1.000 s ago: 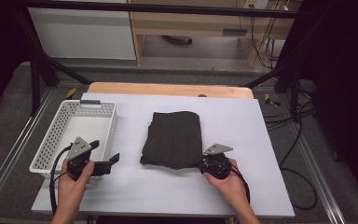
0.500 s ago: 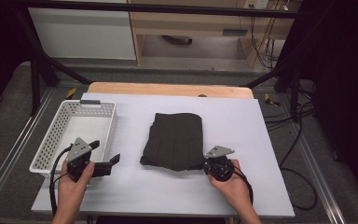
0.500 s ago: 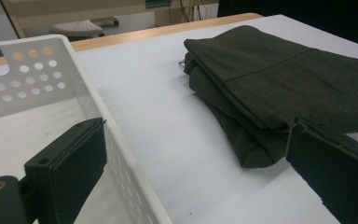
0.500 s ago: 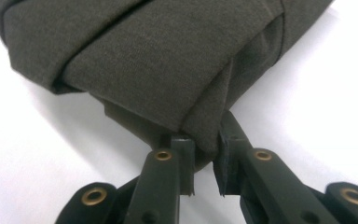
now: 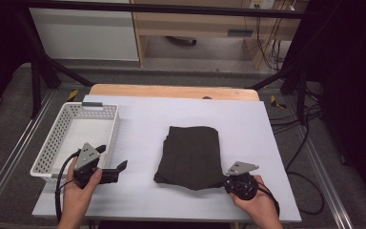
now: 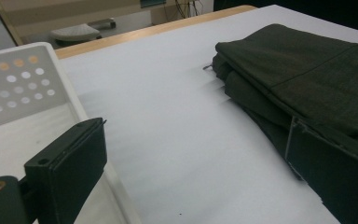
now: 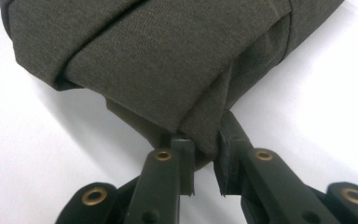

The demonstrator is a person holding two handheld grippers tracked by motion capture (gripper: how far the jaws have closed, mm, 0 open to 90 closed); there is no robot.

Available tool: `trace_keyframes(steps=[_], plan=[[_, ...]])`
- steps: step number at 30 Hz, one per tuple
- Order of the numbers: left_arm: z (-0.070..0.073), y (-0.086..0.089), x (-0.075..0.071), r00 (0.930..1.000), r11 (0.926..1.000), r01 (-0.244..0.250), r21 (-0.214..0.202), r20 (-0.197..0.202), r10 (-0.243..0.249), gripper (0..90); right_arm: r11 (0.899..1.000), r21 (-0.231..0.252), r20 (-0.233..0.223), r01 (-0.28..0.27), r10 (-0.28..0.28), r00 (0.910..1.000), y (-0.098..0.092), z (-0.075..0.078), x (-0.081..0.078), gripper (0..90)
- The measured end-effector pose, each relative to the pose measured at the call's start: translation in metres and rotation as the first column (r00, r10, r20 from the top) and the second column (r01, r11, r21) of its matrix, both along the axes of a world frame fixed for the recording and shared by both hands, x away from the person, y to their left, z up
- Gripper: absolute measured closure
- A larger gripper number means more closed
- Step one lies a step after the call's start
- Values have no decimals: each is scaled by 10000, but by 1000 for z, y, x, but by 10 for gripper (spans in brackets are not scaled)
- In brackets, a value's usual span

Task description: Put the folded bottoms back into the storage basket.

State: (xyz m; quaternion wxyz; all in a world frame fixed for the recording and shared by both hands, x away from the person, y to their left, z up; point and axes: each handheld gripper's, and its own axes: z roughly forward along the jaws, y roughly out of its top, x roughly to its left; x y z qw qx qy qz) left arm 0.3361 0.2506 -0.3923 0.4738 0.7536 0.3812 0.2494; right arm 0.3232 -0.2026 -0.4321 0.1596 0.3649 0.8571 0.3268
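On the left, a white basket [image 5: 57,143] with holes sits at the table's edge, likely so the cloth can go in it. Just beside it the left gripper [image 5: 116,171] waits with its jaws wide and nothing between them, pointing at the cloth. In the middle of the white table [image 5: 138,119] lies the dark folded cloth [image 5: 190,155], flat and neat. On the right, the right gripper [image 7: 204,161] has just pinched its jaws shut on the cloth's near corner, probably to lift or drag it. What kind of clothing it is stays hard to tell.
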Motion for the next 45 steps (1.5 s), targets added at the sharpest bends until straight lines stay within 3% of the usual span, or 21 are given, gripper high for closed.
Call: trace_keyframes(steps=[16, 32, 45], plan=[[-2, -7, -1, 9998, 9994, 190, 299, 20, -190, 52, 9995, -133, -186, -274, 271, 9995, -11, 2, -5, 802], [-5, -12, 1, 9993, 9987, 350, 367, -119, -346, 52, 10000, -44, -249, -73, 72, 9997, -33, 1, -23, 799], [-5, -14, 1, 9989, 9980, 440, 445, -152, -434, 52, 9999, -145, -137, 79, -81, 9999, -31, -5, -25, 787]])
